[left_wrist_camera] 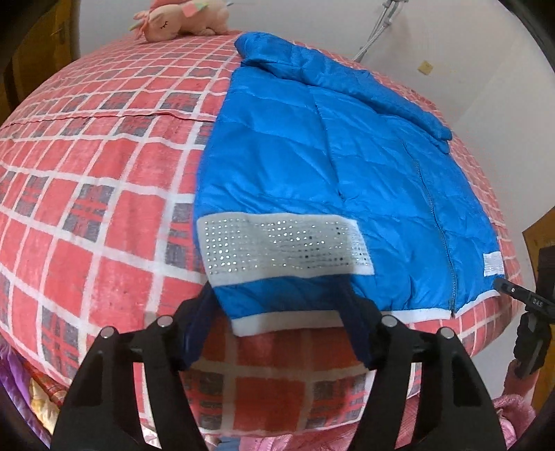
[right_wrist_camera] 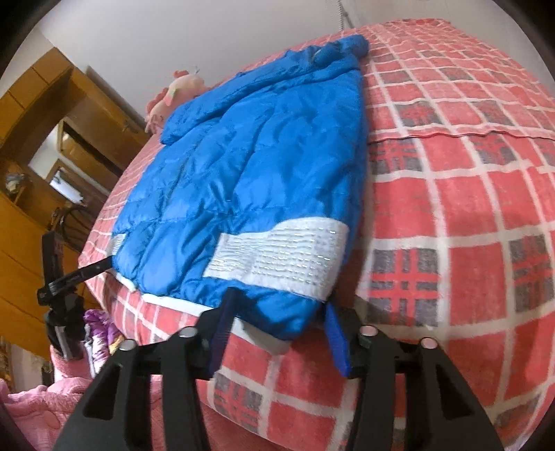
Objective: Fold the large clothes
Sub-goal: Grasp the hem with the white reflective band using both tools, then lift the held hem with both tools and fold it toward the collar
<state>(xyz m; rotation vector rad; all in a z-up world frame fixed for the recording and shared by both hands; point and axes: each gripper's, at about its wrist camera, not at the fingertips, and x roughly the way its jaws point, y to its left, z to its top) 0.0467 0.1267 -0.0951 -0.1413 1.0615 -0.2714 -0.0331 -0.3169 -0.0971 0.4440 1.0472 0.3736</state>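
Observation:
A bright blue puffer jacket [left_wrist_camera: 312,156] lies flat on the red checked bed [left_wrist_camera: 86,180], its collar far and its hem near. A white band with small studs [left_wrist_camera: 277,246] crosses the near part. My left gripper [left_wrist_camera: 277,301] straddles the hem's left corner. The fabric lies flat between its dark fingers [left_wrist_camera: 201,322], and the jaws stand wide. My right gripper [right_wrist_camera: 277,308] straddles the jacket's [right_wrist_camera: 242,166] right hem corner below the white band [right_wrist_camera: 284,256]. The puffy corner fills the gap between its blue fingers [right_wrist_camera: 334,333], with no clear pinch.
A pink plush toy [left_wrist_camera: 184,20] lies at the far end of the bed. Wooden cupboards [right_wrist_camera: 31,114] stand to the left in the right wrist view. Pink bedding [right_wrist_camera: 31,395] and purple cloth [right_wrist_camera: 97,333] lie below the bed's near edge. A white wall [left_wrist_camera: 451,41] is behind.

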